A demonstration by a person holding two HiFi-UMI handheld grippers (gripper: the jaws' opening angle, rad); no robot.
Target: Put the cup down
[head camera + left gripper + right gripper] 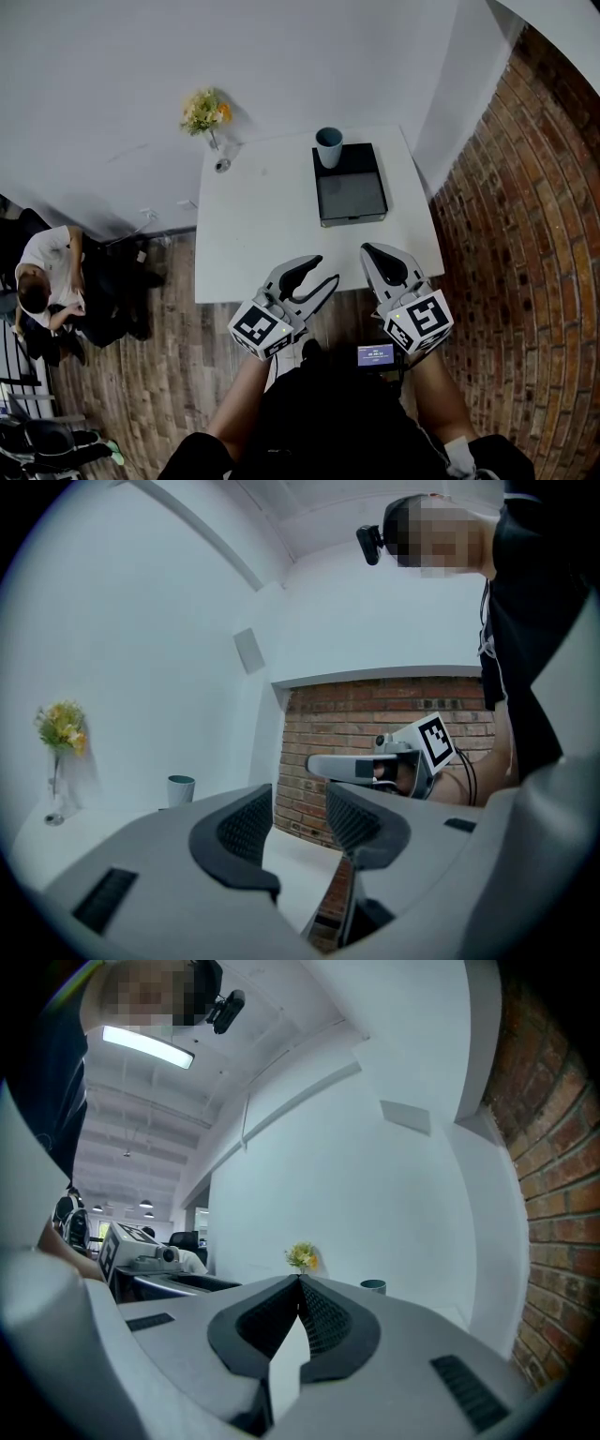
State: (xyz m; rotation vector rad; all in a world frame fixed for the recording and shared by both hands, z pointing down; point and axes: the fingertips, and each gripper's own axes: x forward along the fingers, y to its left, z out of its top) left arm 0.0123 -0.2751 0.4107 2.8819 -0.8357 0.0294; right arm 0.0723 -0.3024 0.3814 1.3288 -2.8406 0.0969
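Cup [329, 147] down, nothing held

Desk [262, 225] carries a black tray [352, 197] toward its far right. Left gripper [323, 270] and right gripper [367, 249] hang at the near edge, well apart from the tray: left jaws open and empty, right jaws closed on nothing. Cup stands upright at the tray's far left corner, untouched; judged placed, so both grippers sit back.

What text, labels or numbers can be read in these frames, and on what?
No readable words anywhere.
Small screen at the person's waist: lit, characters too small to read.
Left marker cube and right marker cube: black-and-white square patterns only, no letters.
Cup and tray: no print visible.
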